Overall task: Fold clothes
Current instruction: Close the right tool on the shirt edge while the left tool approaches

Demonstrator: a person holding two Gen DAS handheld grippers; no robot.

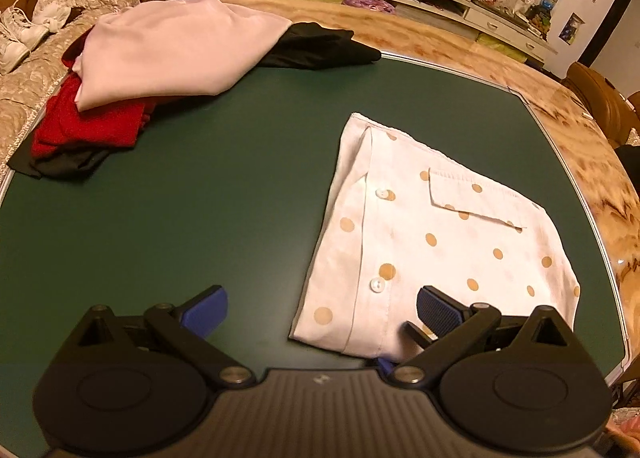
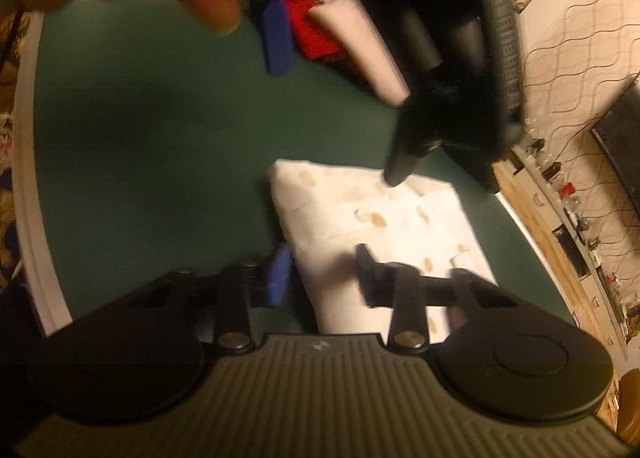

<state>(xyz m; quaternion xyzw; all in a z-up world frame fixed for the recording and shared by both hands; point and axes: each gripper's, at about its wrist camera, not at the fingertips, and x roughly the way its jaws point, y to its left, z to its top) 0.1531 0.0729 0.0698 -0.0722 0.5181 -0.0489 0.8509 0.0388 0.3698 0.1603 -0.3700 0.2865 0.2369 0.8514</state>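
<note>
White cotton with tan dots, the folded shirt [image 1: 432, 234] is lying on the green desk [image 1: 200, 198], right of centre. Your left tongs [image 1: 320, 308] are gaping wide, one pad over its near hem; your right tongs [image 2: 324, 272] are hanging moderately open above it, holding nothing. Be closing on every layer at the hem together, so the next fold is landing square.

The right wrist view is motion-blurred throughout. At its top edge, the person's fingers [image 2: 208, 6] are cut off, and the left gripper [image 2: 340, 98] hides the clothes pile [image 2: 320, 34].
</note>
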